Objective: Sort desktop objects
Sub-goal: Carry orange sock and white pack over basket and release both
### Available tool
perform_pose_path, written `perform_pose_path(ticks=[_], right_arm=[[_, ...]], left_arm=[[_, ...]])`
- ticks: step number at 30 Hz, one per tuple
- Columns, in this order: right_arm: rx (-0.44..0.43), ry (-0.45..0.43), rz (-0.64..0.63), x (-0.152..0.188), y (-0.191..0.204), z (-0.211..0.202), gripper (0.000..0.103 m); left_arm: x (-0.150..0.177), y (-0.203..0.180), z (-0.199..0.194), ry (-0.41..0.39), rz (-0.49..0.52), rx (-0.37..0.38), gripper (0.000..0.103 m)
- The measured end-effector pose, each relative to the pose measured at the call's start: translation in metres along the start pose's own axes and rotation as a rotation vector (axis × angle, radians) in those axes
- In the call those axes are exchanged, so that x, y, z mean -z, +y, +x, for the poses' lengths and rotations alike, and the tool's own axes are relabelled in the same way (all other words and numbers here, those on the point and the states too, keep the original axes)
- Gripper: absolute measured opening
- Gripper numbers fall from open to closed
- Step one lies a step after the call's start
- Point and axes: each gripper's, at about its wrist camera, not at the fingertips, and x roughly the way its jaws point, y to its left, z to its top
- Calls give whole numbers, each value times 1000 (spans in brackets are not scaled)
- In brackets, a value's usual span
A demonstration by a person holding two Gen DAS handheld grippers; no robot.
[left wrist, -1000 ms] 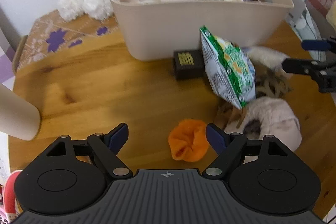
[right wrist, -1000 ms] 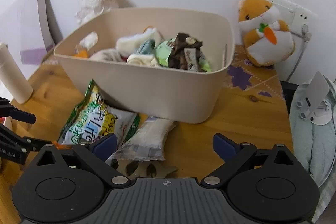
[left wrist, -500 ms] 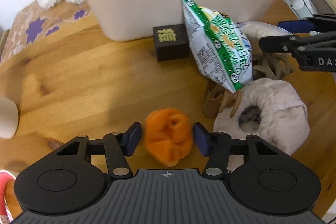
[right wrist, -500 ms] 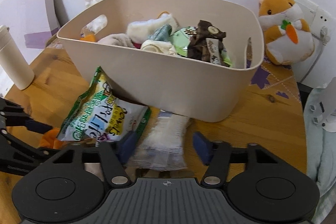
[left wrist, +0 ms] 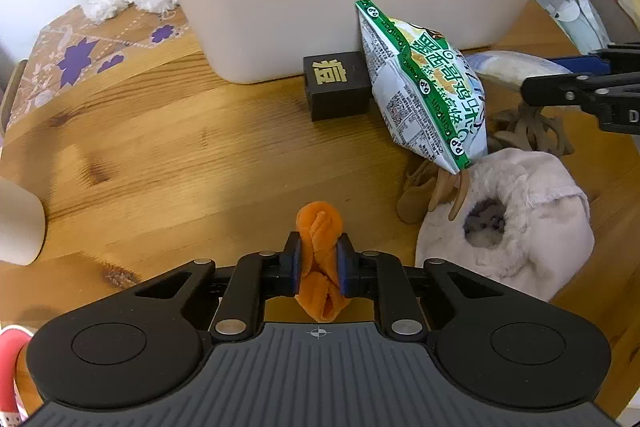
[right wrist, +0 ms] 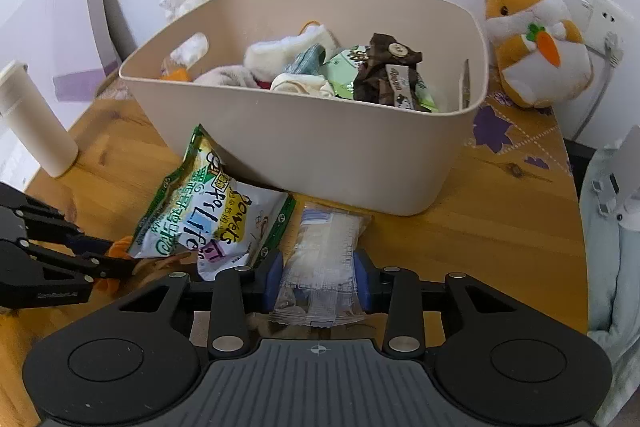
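The orange cloth (left wrist: 319, 259) is pinched between the left tongs (left wrist: 319, 261) low over the bench (left wrist: 160, 163). A clear snack packet (right wrist: 320, 263), at 6 o'clock from the beige bin (right wrist: 320, 147), is clamped by the right tongs (right wrist: 319, 277).

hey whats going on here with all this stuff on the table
A person with a gripper in each hand is sorting clutter off a wooden table into a beige bin that already holds snacks and soft items. The left gripper is shut on a small orange cloth; the right gripper is clamped on a clear snack packet. Both items are down at table level. A green chip bag leans on the bin, beside a fluffy white slipper.
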Motion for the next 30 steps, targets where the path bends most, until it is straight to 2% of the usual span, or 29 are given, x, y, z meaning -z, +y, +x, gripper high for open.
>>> perform_pose_path(ticks=[7, 14, 20, 30], right_arm=[[-31, -44, 91, 4, -13, -21, 34], [-42, -107, 144, 2, -29, -47, 34], [-37, -145, 135, -4, -37, -67, 35], [-80, -200, 111, -16, -36, -105, 35]], left_arm=[[2, 8, -11, -32, -16, -1, 17], [-7, 14, -33, -103, -16, -24, 17], [-25, 23, -60, -185, -18, -30, 17], [-64, 21, -97, -323, -3, -31, 17]])
